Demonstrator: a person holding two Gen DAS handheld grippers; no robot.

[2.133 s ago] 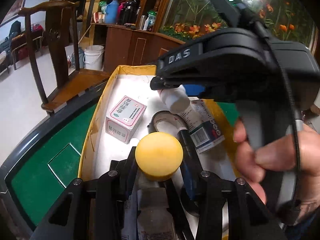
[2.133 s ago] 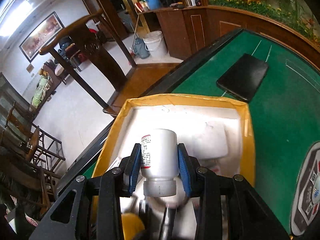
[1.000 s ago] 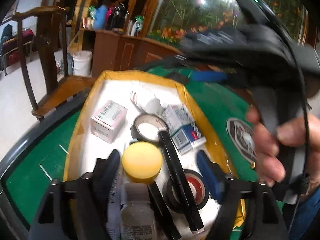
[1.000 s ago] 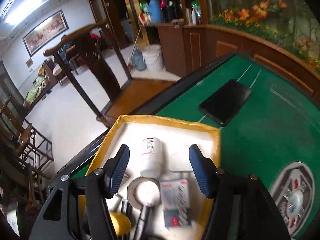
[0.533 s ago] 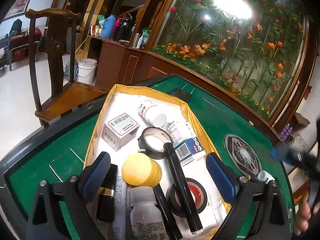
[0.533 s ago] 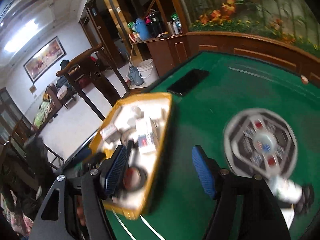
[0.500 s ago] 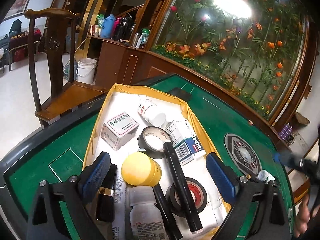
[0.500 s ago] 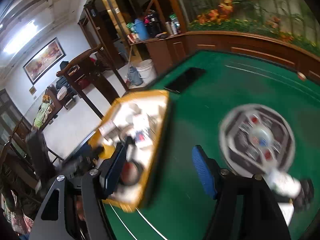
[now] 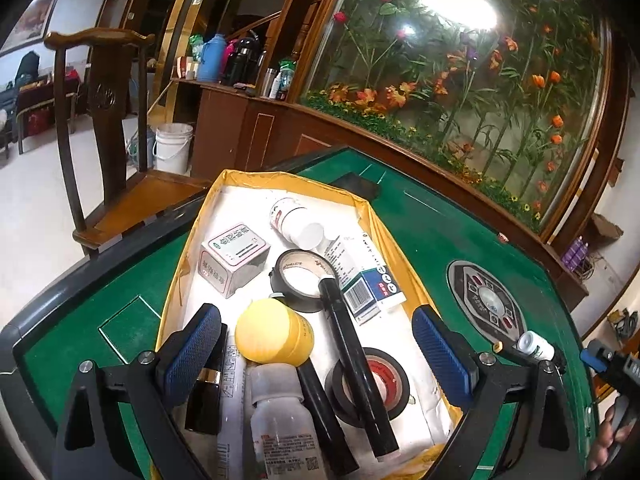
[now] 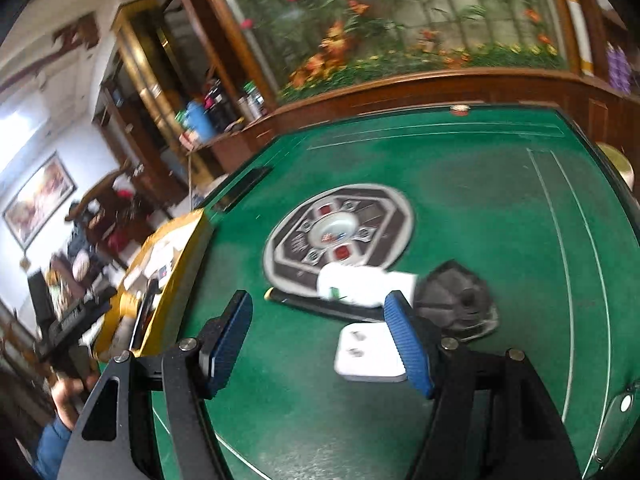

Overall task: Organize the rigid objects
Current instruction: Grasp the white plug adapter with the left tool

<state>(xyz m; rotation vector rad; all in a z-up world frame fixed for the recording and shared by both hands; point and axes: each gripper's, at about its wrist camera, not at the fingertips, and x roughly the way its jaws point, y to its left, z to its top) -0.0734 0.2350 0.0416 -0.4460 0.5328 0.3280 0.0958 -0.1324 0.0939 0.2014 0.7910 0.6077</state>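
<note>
Over the yellow tray (image 9: 191, 240), left hand-held gripper (image 9: 316, 350) wide, right hand-held gripper (image 10: 320, 340) half-open, empty, near white bottle (image 10: 366, 284)

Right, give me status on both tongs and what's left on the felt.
Left tongs open over the full tray. Right tongs open, empty. White bottle, white box, pen loose on felt. Nothing blocking.

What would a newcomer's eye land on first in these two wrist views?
In the left wrist view, the yellow-rimmed tray, crowded with bottles, boxes and tape rolls, with a yellow ball near the open left gripper. In the right wrist view, the open right gripper faces a white bottle lying on the green table.
</note>
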